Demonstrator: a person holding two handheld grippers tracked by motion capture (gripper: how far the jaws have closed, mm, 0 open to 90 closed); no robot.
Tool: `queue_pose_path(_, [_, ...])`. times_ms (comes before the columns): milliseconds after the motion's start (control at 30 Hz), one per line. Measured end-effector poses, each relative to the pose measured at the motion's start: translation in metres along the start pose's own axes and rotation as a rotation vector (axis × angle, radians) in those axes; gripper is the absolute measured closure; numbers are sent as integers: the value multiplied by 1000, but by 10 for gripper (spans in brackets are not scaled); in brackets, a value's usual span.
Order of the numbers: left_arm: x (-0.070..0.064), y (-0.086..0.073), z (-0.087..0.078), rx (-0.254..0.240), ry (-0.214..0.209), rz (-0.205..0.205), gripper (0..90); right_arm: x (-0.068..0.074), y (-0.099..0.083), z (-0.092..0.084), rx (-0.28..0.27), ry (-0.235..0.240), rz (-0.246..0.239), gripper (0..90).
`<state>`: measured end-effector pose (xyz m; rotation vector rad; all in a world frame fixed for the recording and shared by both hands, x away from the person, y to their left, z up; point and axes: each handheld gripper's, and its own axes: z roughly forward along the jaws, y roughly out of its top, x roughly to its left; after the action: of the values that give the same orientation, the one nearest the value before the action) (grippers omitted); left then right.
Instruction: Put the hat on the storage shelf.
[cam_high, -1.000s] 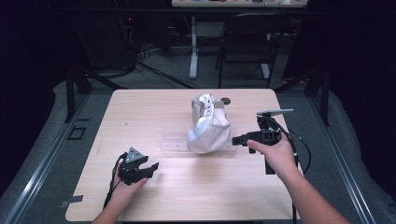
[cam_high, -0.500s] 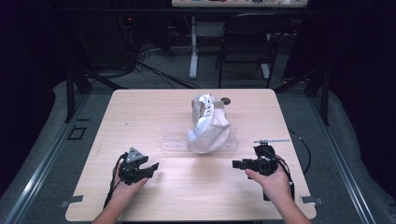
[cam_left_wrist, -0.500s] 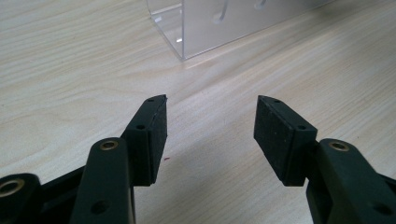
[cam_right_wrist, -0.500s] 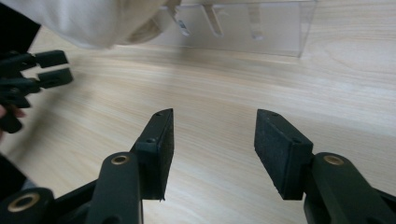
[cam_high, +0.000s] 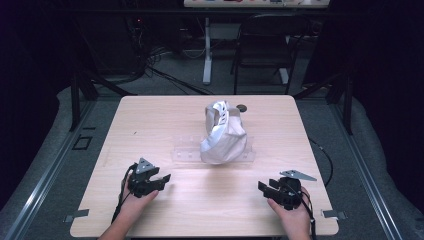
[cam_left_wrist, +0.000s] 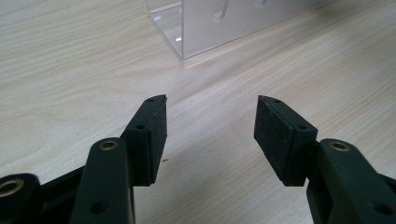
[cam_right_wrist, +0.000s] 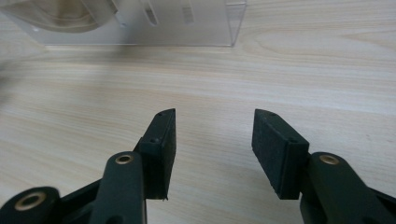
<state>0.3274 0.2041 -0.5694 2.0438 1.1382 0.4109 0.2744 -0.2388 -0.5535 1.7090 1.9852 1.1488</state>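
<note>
A white cap (cam_high: 223, 135) rests on a clear acrylic stand (cam_high: 186, 153) at the middle of the wooden table (cam_high: 165, 117). My left gripper (cam_high: 165, 178) lies near the front left, open and empty; its own view shows the jaws apart (cam_left_wrist: 210, 133) over bare wood, with the stand's corner (cam_left_wrist: 187, 28) ahead. My right gripper (cam_high: 262, 187) rests at the front right, open too, with nothing between its jaws (cam_right_wrist: 214, 140). The stand's end (cam_right_wrist: 187, 23) lies ahead of it, with the cap's underside (cam_right_wrist: 60, 11) at top left.
A small dark round object (cam_high: 242, 107) sits behind the cap near the table's far edge. A chair (cam_high: 265, 45) and cables stand beyond the table. A cable (cam_high: 325, 157) trails off the right edge.
My right gripper has drawn back from beside the cap to the front right of the table, toward the person. The left gripper has stayed still.
</note>
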Motion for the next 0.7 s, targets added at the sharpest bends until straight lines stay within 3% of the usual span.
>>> queue_pose_path(67, [0,0,0,-3,-16,-14,445,-1,-8,2,-46,-5,10,508])
queue_pose_path(200, [-2,0,1,-5,-17,-6,445,-4,-19,0,-105,-47,-32,499])
queue_pose_path(300, [-2,1,1,-6,-17,0,445,-7,-22,-2,-133,-51,-10,514])
queue_pose_path(467, [-2,1,1,-8,-15,-5,445,-10,-23,-3,-139,-75,-33,517])
queue_pose_path(533, [-2,1,2,-6,-18,-1,445,-9,-26,-1,-148,-65,-27,517])
queue_pose_path(600, [-3,1,2,-5,-16,6,445,-9,-26,-2,-121,-71,-38,517])
queue_pose_path(700, [-5,0,3,0,-22,10,445,-9,-28,1,-139,-66,-31,520])
